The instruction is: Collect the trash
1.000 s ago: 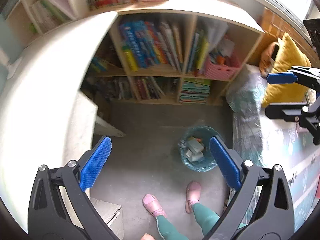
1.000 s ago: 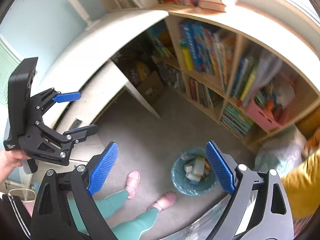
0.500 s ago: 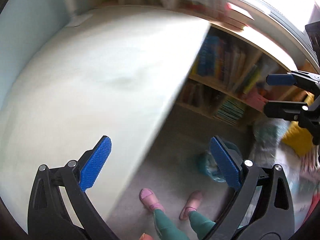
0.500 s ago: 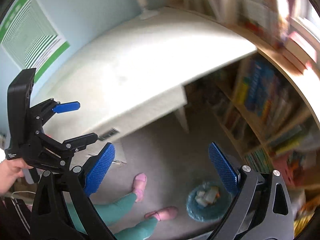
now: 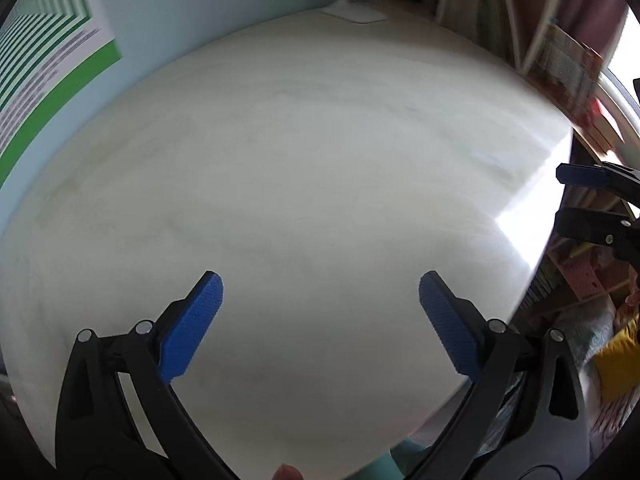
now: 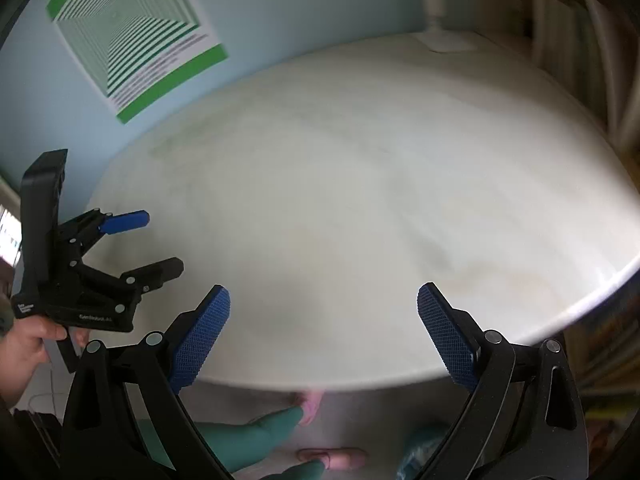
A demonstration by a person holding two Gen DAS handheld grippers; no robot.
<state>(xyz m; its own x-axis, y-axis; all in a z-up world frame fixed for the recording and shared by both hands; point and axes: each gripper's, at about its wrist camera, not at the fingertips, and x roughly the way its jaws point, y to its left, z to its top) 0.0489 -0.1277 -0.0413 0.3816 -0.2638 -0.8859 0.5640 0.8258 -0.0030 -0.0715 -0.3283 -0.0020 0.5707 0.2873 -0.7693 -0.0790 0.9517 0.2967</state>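
Both my grippers stand wide with nothing between the pads: the left gripper [image 5: 320, 320] and the right gripper [image 6: 323, 332] now hang over a bare white desk top [image 5: 312, 168], where a second ago both looked down at the floor and the bookshelf. The blue-lined trash bin [image 6: 422, 454], full of scraps a second ago, has slid to the bottom edge of the right view, under the desk edge, cut off and partly behind my right finger; in the left view I cannot find it. My green trouser legs [image 6: 256, 436] and pink slippers [image 6: 332, 458] show below the desk. Further back, a green-striped poster [image 6: 132, 36] on the blue wall has come into view. The shelves [image 5: 560, 56] are badly blurred.
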